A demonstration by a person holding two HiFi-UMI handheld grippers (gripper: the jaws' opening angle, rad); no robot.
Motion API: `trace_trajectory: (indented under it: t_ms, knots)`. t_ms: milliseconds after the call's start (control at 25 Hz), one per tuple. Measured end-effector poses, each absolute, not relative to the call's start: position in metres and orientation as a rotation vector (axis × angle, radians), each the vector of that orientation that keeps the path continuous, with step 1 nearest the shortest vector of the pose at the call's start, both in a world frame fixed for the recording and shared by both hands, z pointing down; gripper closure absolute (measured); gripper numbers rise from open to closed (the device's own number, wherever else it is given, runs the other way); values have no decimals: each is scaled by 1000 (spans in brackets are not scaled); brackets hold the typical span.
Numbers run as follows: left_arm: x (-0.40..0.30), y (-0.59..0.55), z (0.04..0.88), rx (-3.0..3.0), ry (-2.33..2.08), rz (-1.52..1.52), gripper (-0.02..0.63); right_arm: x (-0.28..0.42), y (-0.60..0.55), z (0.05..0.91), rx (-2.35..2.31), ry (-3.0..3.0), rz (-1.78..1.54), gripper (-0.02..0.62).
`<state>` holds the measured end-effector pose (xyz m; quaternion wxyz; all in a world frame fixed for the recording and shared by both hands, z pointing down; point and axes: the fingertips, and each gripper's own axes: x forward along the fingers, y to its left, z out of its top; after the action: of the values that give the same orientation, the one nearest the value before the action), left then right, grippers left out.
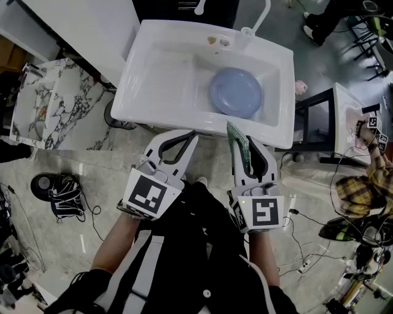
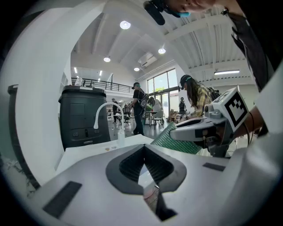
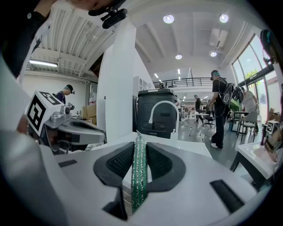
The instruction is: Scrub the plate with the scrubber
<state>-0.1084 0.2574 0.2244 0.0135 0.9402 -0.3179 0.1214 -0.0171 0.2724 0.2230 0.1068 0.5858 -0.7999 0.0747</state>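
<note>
Standing at the front rim of a white sink, the person holds both grippers side by side, just short of the basin and clear of each other

Left gripper: jaws pressed together. The left gripper view shows the ribbed pads meeting at the tips with no object between them.

Right gripper: jaws pinching a green scrubber. The scrubber is a thin, mesh-textured sheet held edge-on. In the right gripper view it appears as a narrow green strip along the centre line of the jaws, with both dark pads bearing on its faces. Its upper corner projects past the jaw tips and overlaps the front rim of the sink in the head view.

Plate: round, blue-grey, lying flat on the floor of the basin, right of centre. It sits well apart from both grippers; neither the jaws nor the scrubber touches it.

White faucet: mounted at the back rim of the sink, behind the plate, arching upward.

Surroundings: a marble-patterned worktop stands to the left of the sink, and a black-framed stand stands just beside its right edge
</note>
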Motion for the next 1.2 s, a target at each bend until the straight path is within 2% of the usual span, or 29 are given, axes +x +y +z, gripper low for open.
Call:
trace_trajectory:
  t_ms: [1200]
  knots:
    - [-126,258,212,2966,-946,331,609,-28,278,218,1787,-2305,189,503]
